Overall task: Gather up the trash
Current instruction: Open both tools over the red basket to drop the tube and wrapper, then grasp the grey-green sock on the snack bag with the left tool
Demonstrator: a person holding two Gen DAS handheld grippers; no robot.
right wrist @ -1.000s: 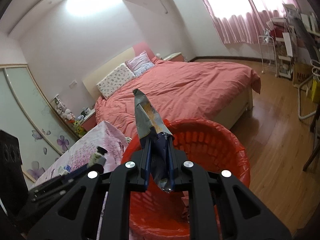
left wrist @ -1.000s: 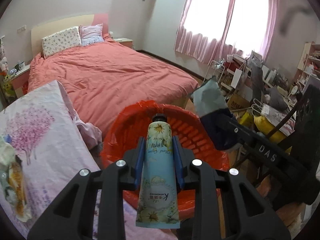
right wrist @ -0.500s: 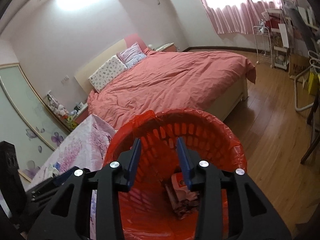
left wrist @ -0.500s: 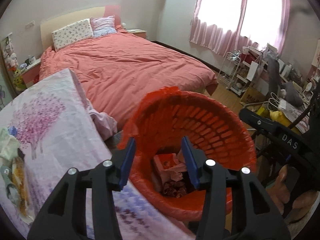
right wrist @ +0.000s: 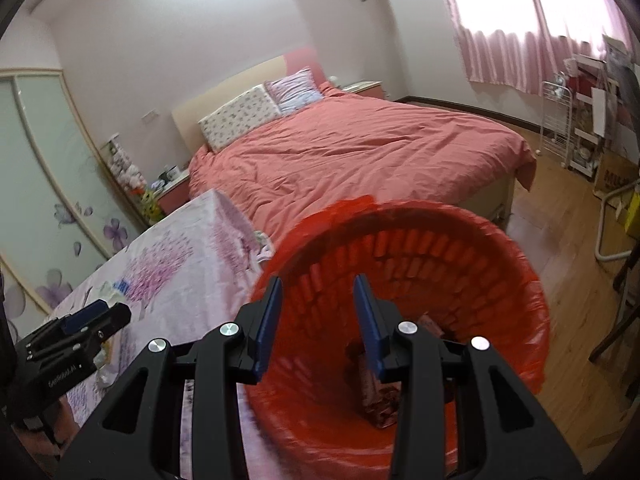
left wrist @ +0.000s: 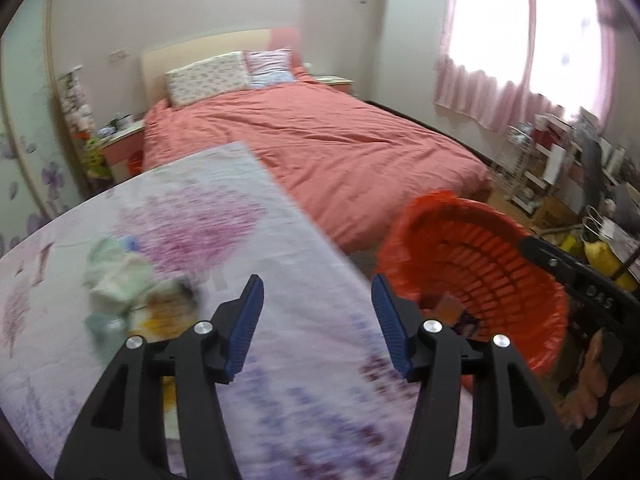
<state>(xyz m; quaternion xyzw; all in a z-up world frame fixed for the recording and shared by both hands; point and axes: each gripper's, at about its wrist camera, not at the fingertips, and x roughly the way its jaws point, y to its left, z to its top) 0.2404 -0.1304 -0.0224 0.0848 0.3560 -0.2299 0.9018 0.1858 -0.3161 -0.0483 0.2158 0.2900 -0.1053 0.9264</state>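
Both hand-held grippers have let go since a second ago: the left hand-held gripper (left wrist: 318, 312) no longer clamps the hand-cream tube and the right hand-held gripper (right wrist: 316, 312) no longer clamps the crumpled wrapper. Left jaws have just been opening and now stand wide apart with nothing between them; the left view has swung from over the red bin (left wrist: 472, 276) to above the floral tabletop (left wrist: 208, 216). Right jaws stand apart too, empty, poised over the bin's mouth.

Dropped trash (right wrist: 380, 392) lies at the bottom of the bin, a reddish packet standing roughly upright against the wall, its long axis running up and down; the right gripper's finger covers part of it, and the tube cannot be picked out there. In the left view only a scrap of the contents shows past the right-hand finger.

More trash (left wrist: 132, 292) sits on the tabletop, just left of the left jaws: a heap of pale green crumpled material and something yellow-brown, too smeared by blur to name or to give a direction. Behind lies a bed (right wrist: 360, 152) with a salmon cover
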